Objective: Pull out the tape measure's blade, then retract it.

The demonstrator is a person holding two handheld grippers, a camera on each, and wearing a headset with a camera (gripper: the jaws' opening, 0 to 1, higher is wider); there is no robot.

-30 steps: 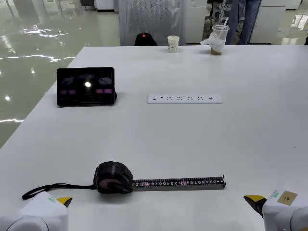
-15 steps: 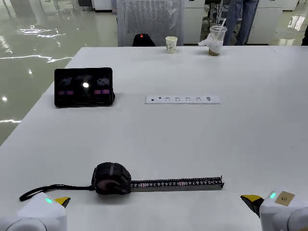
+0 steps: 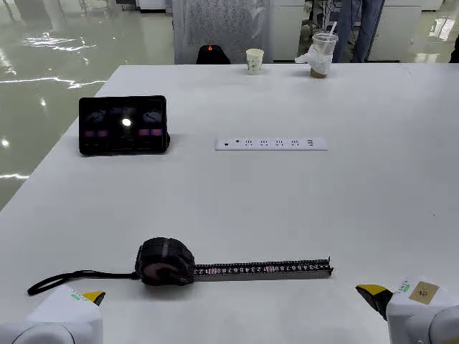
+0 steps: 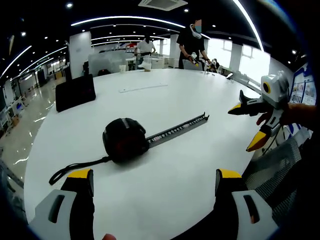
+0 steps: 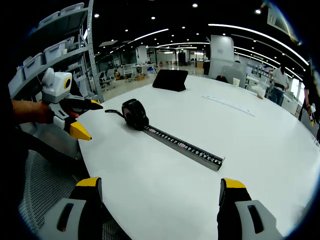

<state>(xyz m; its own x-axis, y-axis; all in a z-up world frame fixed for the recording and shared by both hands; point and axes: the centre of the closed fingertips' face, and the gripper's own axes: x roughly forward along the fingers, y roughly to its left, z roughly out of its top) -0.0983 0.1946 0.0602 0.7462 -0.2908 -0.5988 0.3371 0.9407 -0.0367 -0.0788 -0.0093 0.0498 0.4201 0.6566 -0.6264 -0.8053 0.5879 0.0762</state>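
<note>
A black tape measure [image 3: 166, 261] [image 4: 125, 139] [image 5: 135, 113] lies on the white table [image 3: 287, 201] near its front edge. Its blade [image 3: 262, 269] [image 4: 178, 129] [image 5: 184, 146] stretches out flat to the right, and a black wrist strap [image 3: 68, 278] trails left. My left gripper [image 4: 154, 181] stands open short of the case, nothing between its fingers; in the head view its yellow tip [image 3: 93, 296] shows at the bottom left. My right gripper [image 5: 159, 189] is open too, back from the blade's end hook, with its tip [image 3: 373, 292] at the bottom right.
A dark tablet [image 3: 124, 125] stands at the left of the table, a white power strip [image 3: 270, 144] lies mid-table. Two cups [image 3: 252, 61] [image 3: 323, 51] sit at the far edge. People stand beyond the table.
Both grippers and the tape measure stay where they were; the head camera has tilted slightly, shifting the whole picture up.
</note>
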